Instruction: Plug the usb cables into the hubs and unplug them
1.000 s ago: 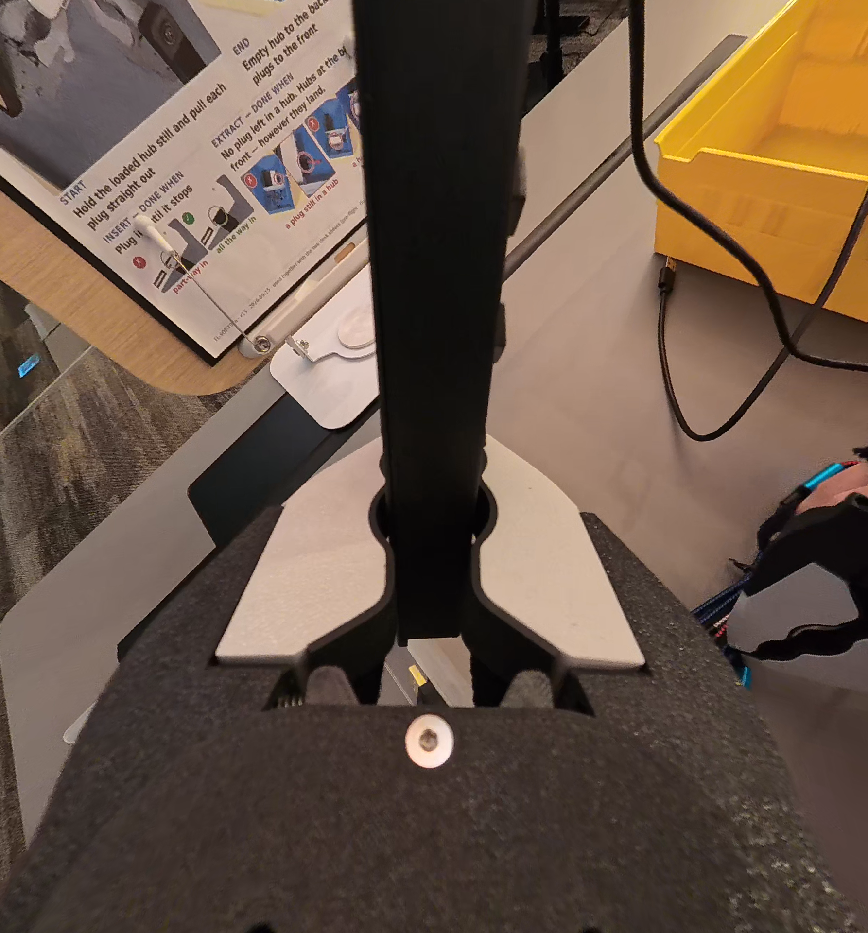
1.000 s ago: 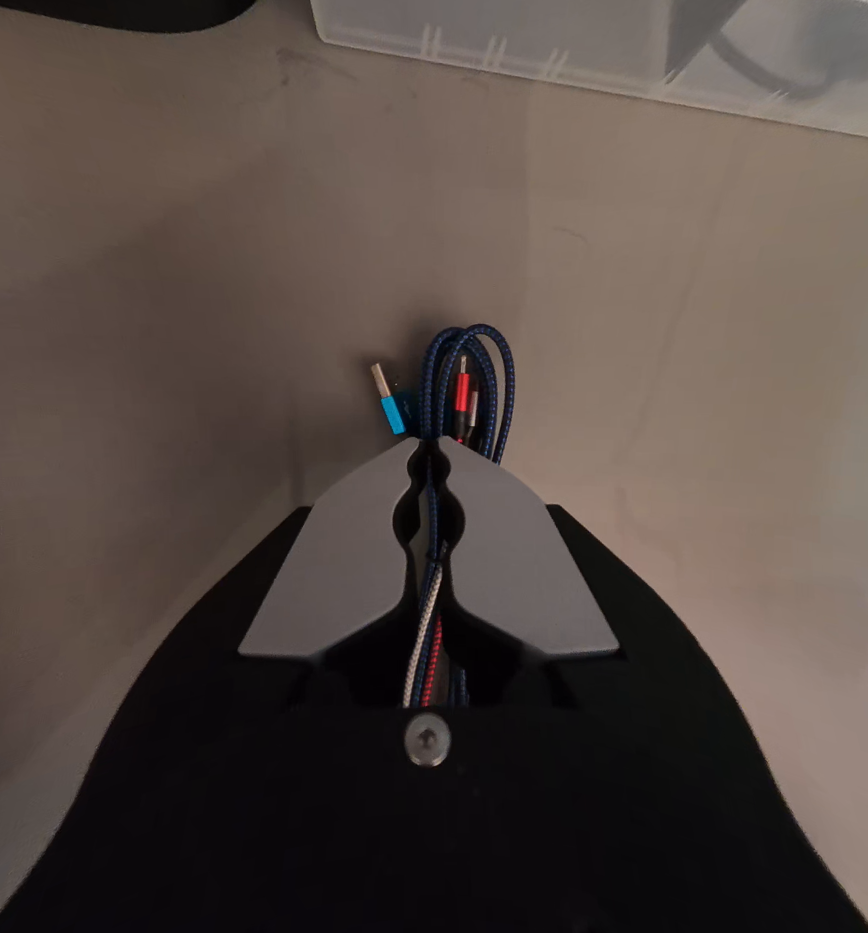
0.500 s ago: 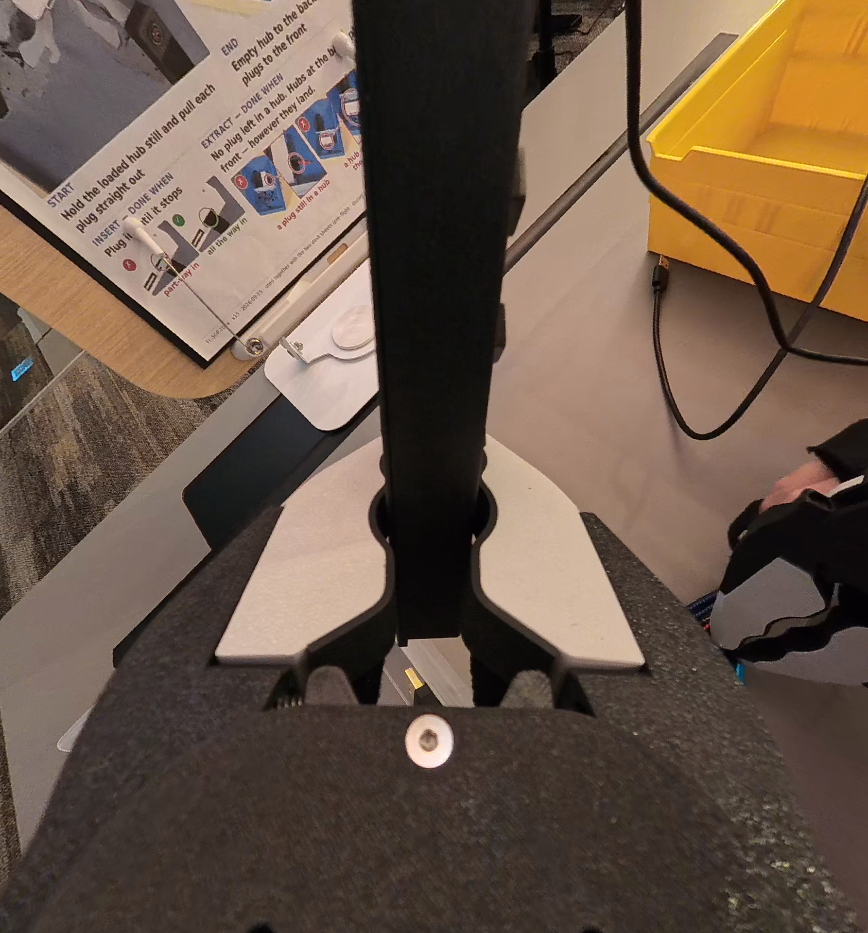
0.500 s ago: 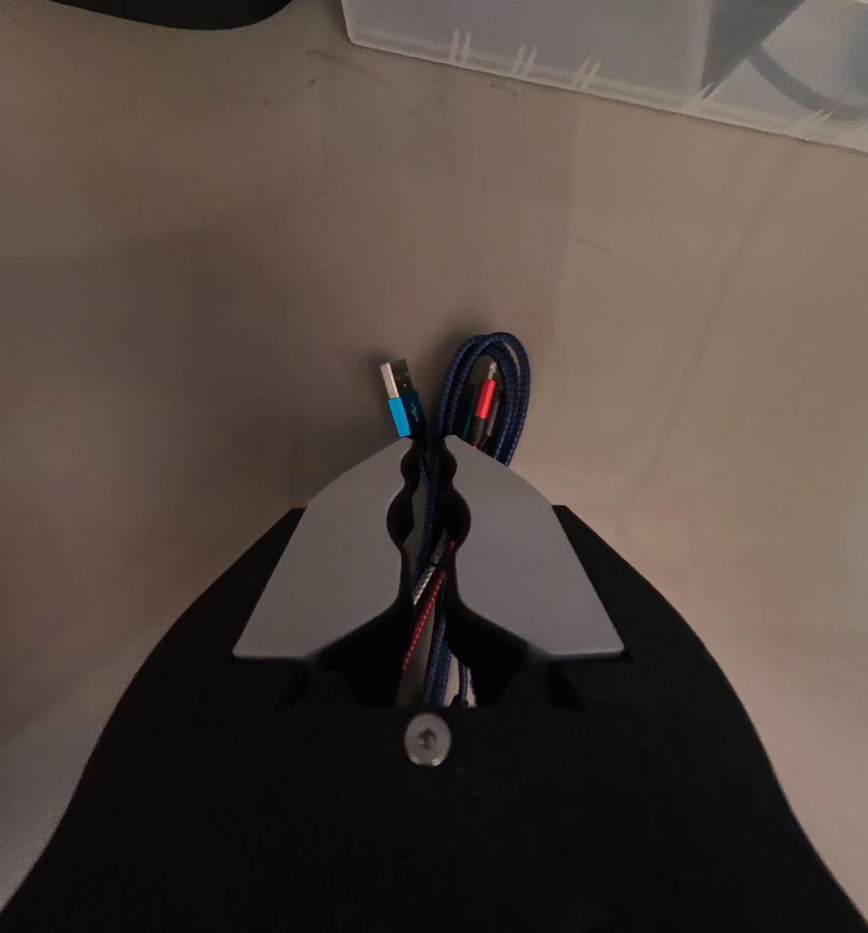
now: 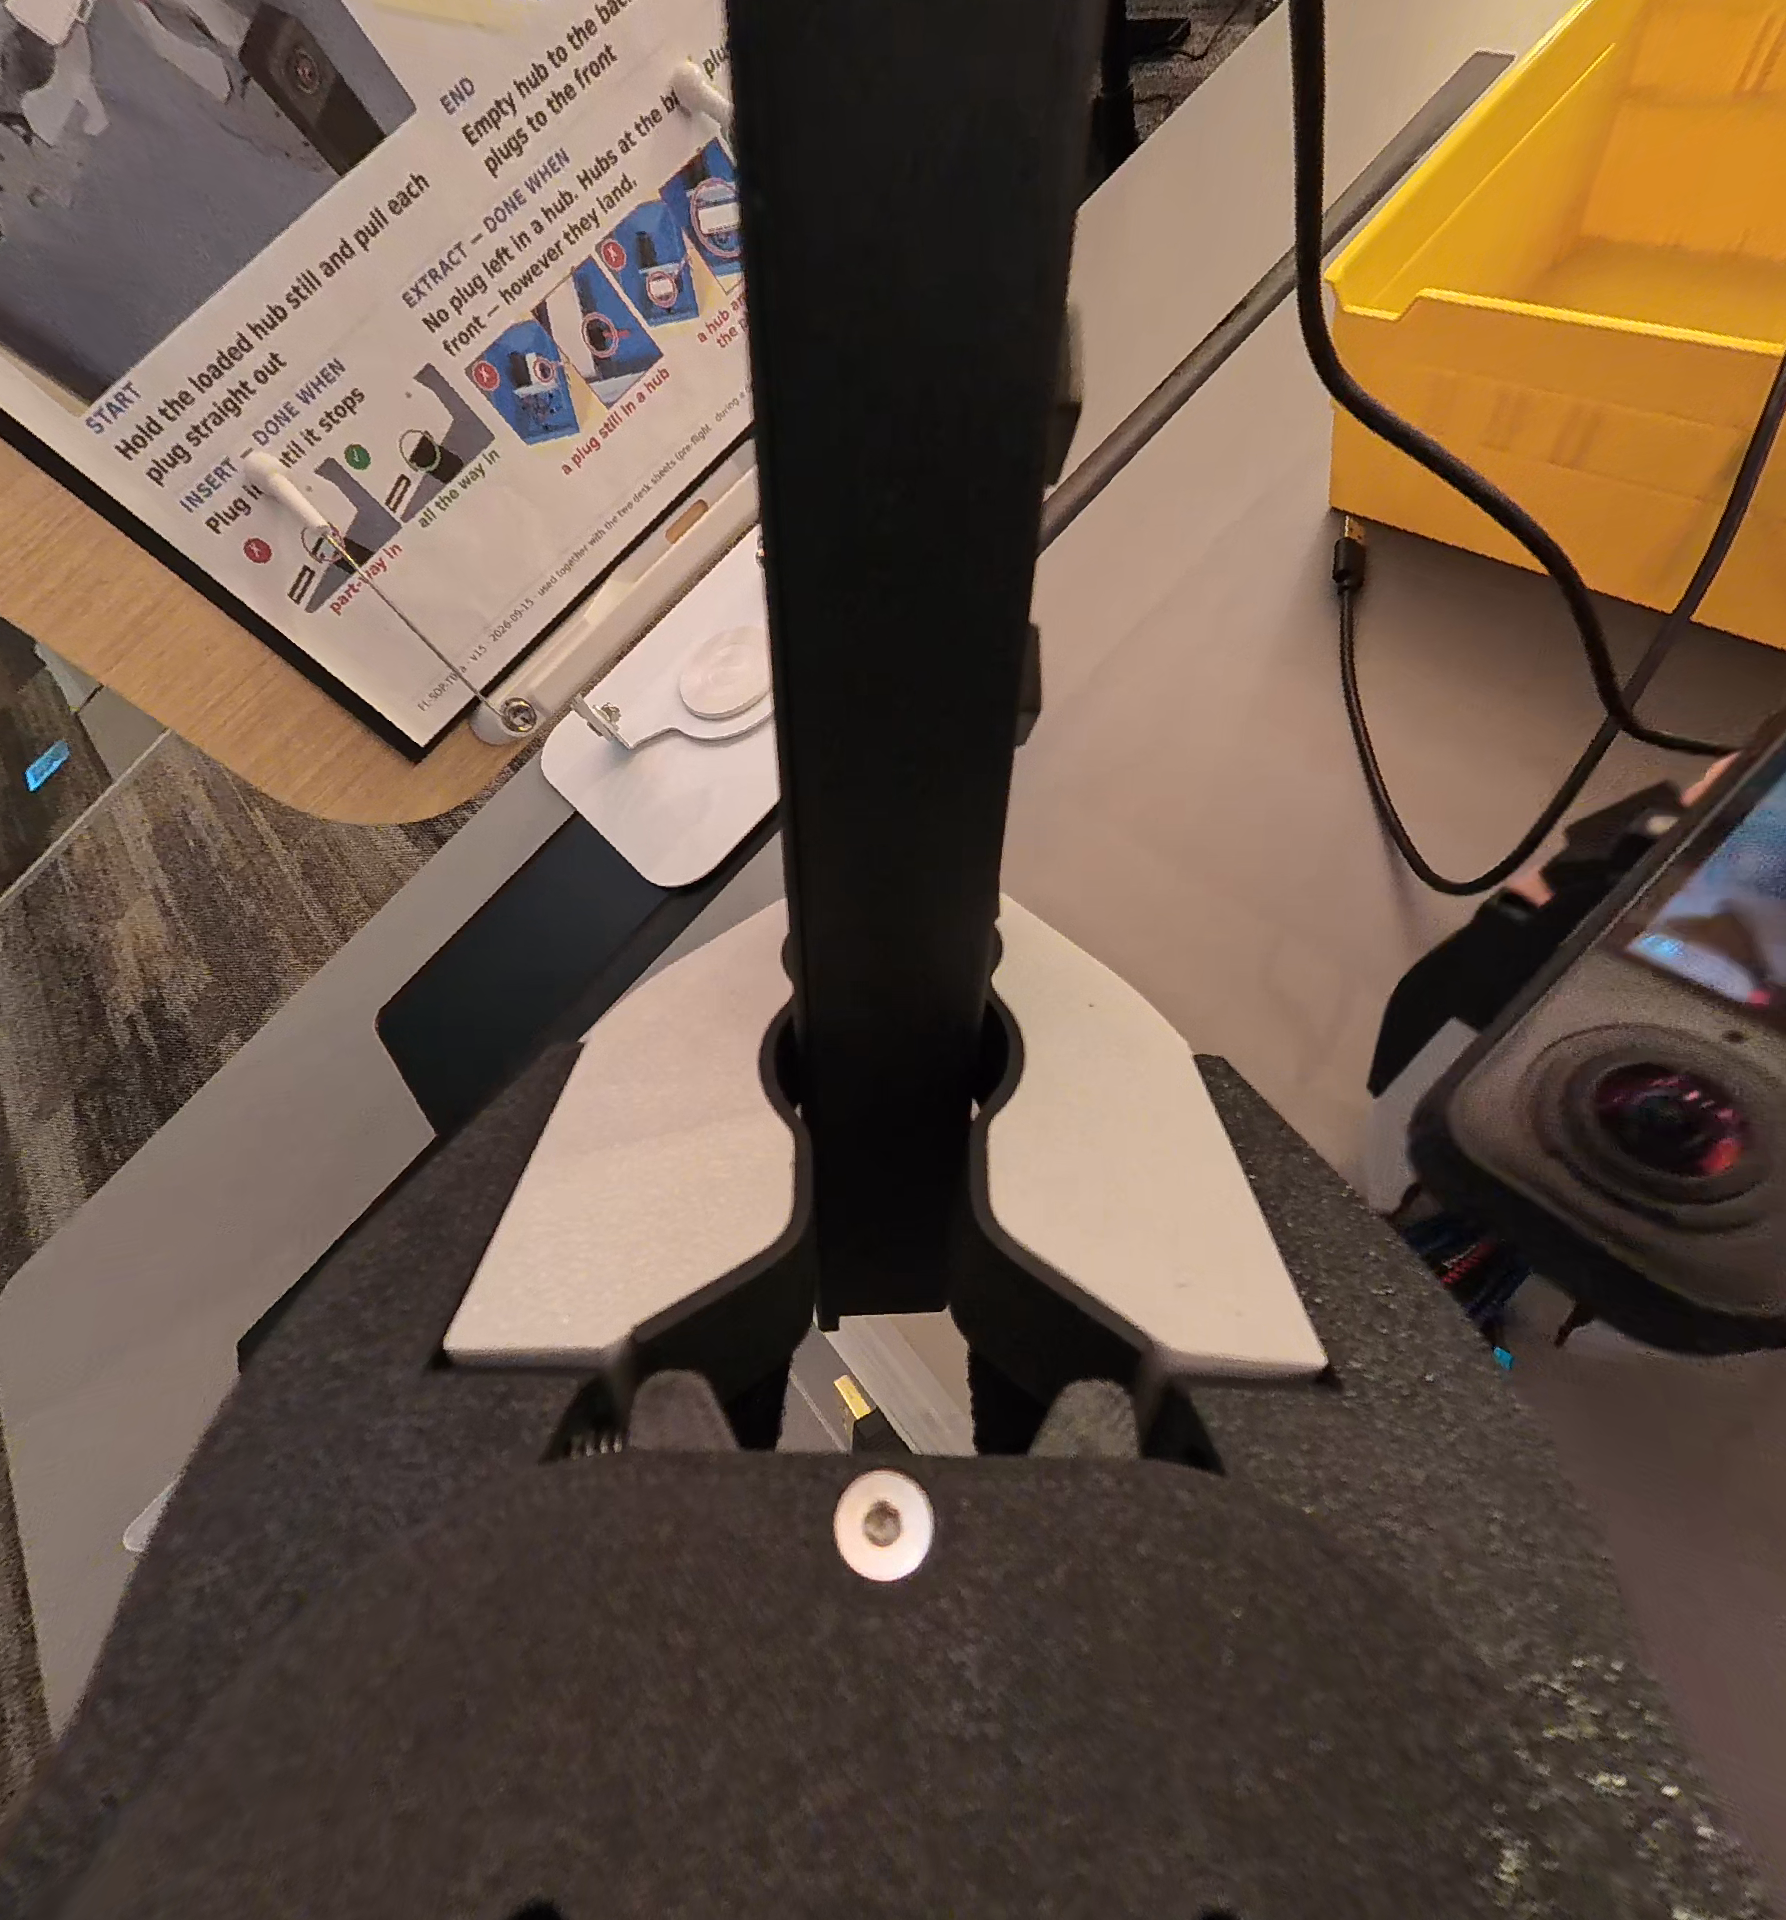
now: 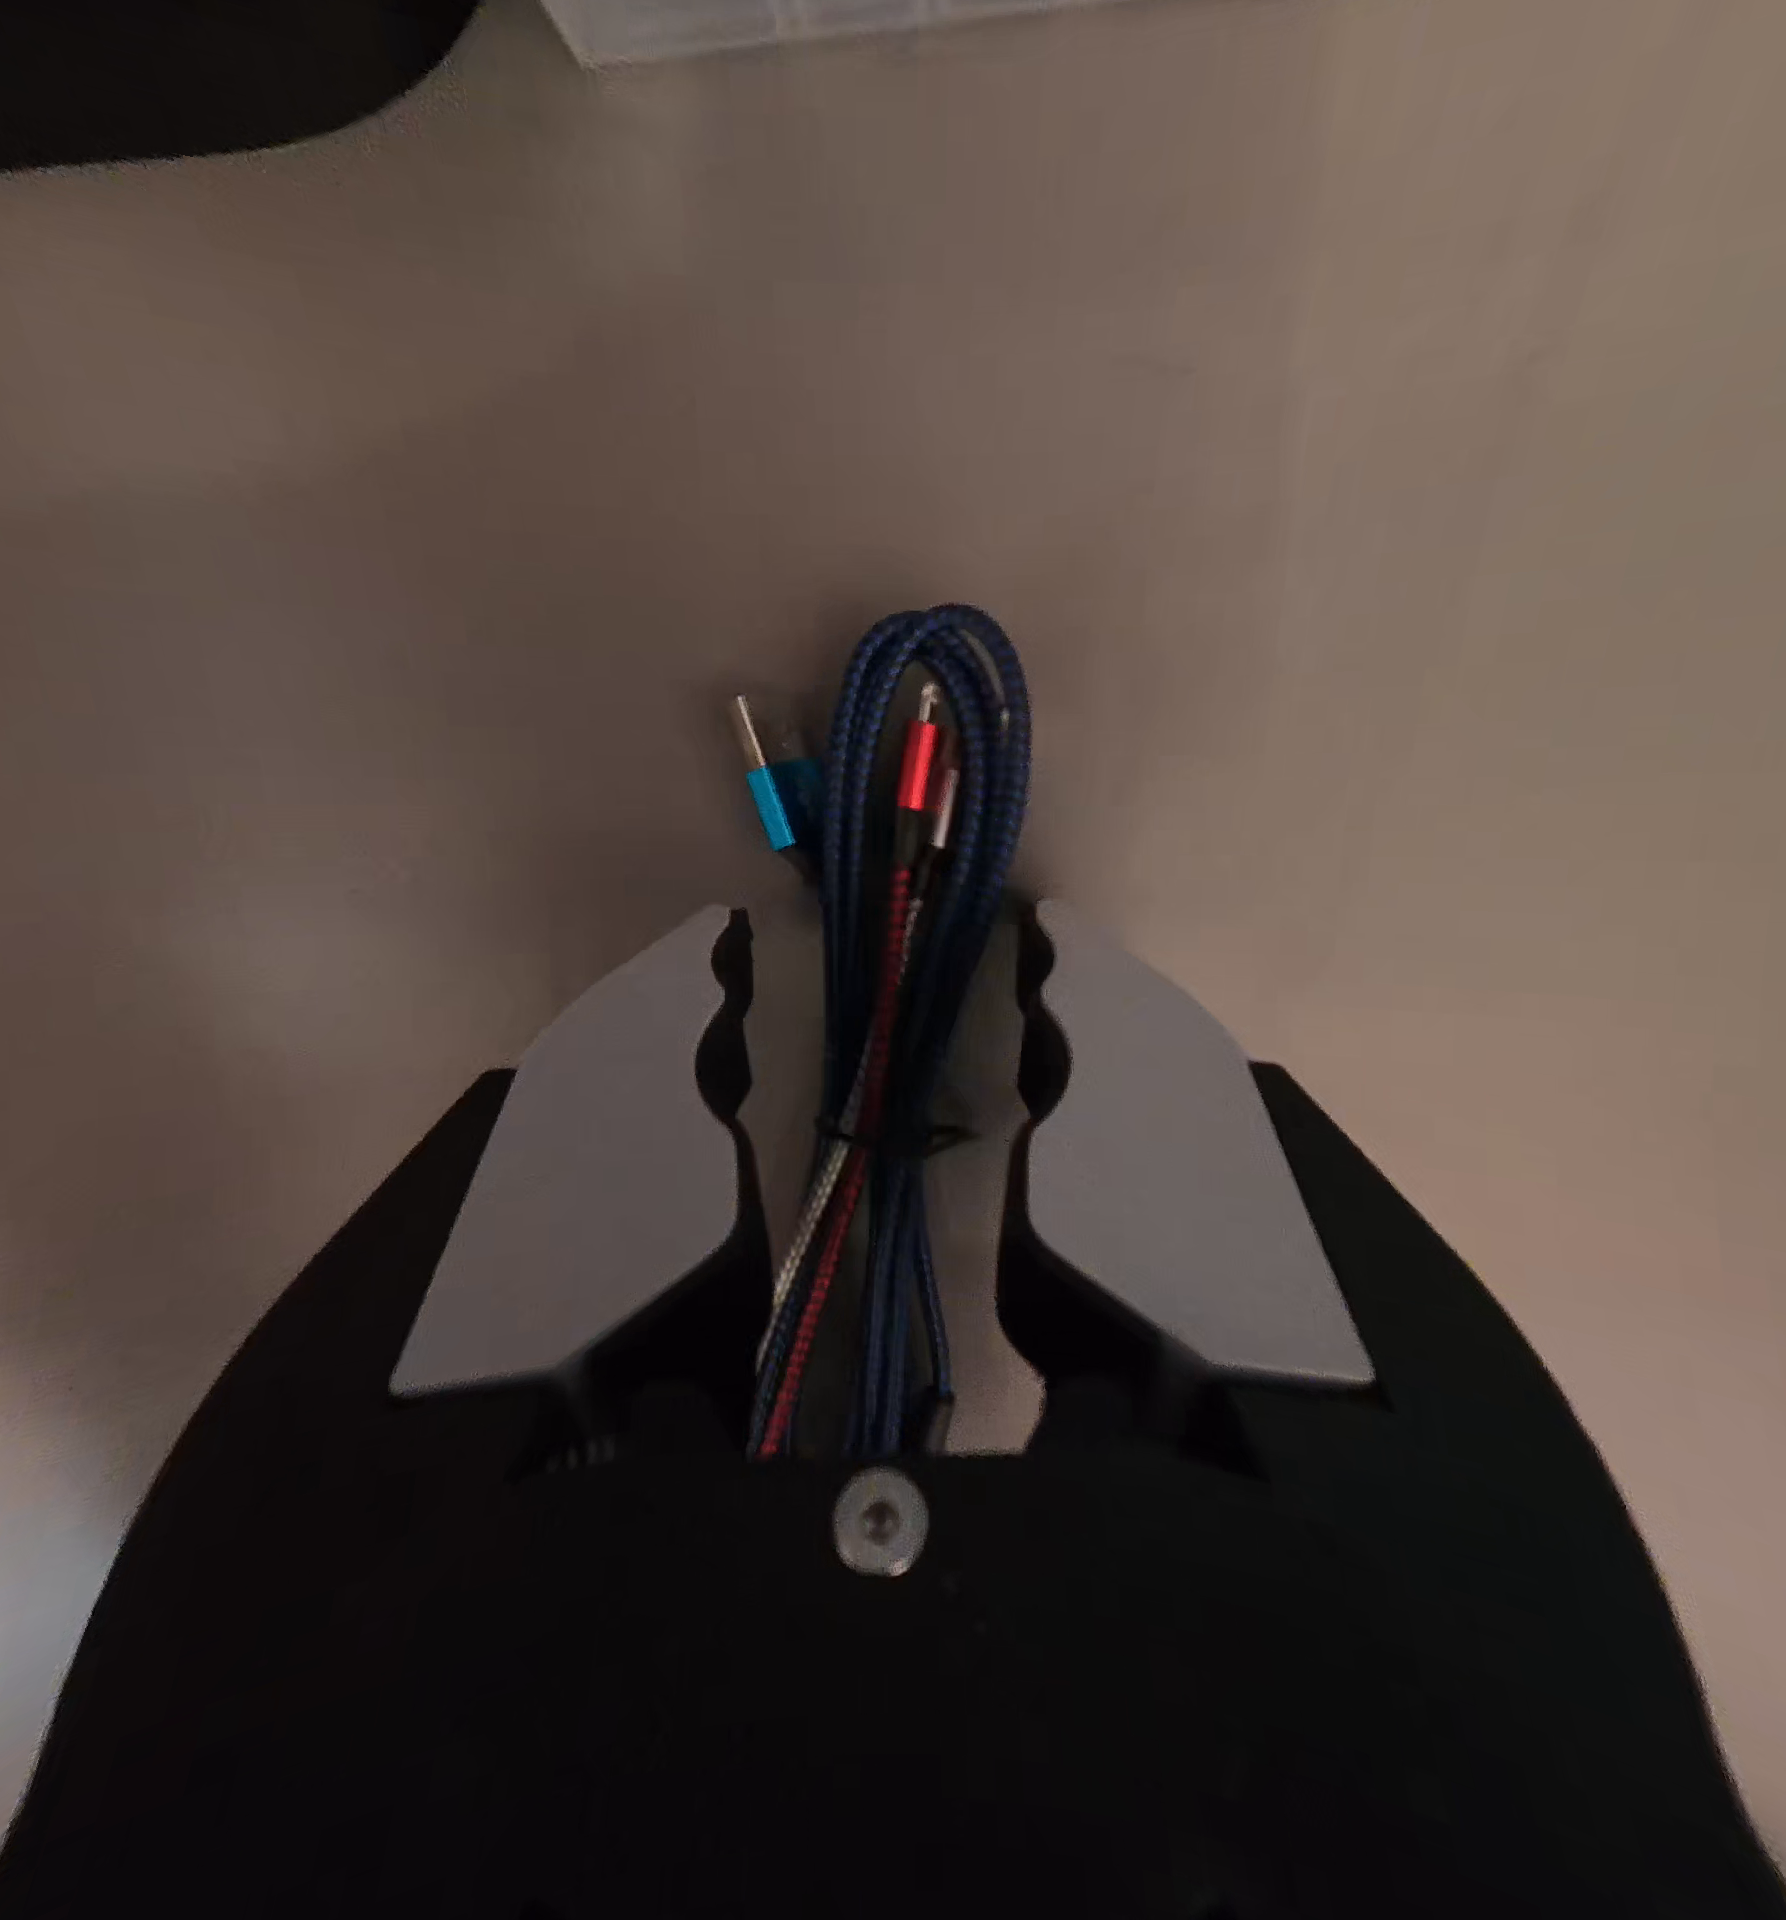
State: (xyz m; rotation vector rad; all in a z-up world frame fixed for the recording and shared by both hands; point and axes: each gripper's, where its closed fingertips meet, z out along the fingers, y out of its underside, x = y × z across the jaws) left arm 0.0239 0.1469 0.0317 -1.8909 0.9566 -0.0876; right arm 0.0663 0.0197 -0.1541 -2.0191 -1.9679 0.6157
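- Cable bundle (image 6: 899, 987), braided blue and red, lies mid-frame between the right gripper's (image 6: 884, 914) jaws, which a moment ago pinched it and now stand well apart: released onto the table (image 6: 1388, 520).
- Hub (image 5: 889, 623), a black bar, runs up frame centre, clamped by the left gripper (image 5: 889, 1039).
- Yellow bin (image 5: 1595, 312) sits upper right.
- Next, probably, regrasping one plug.

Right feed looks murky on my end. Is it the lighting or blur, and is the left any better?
Right wrist view: dim and shadowed, edges slightly smeared, but the cable bundle between the open right gripper's fingers stays readable. Left wrist view: bright and sharp on the hub in the left gripper; only the near camera at the right edge is soft, and wide-angle bending shows at the borders.
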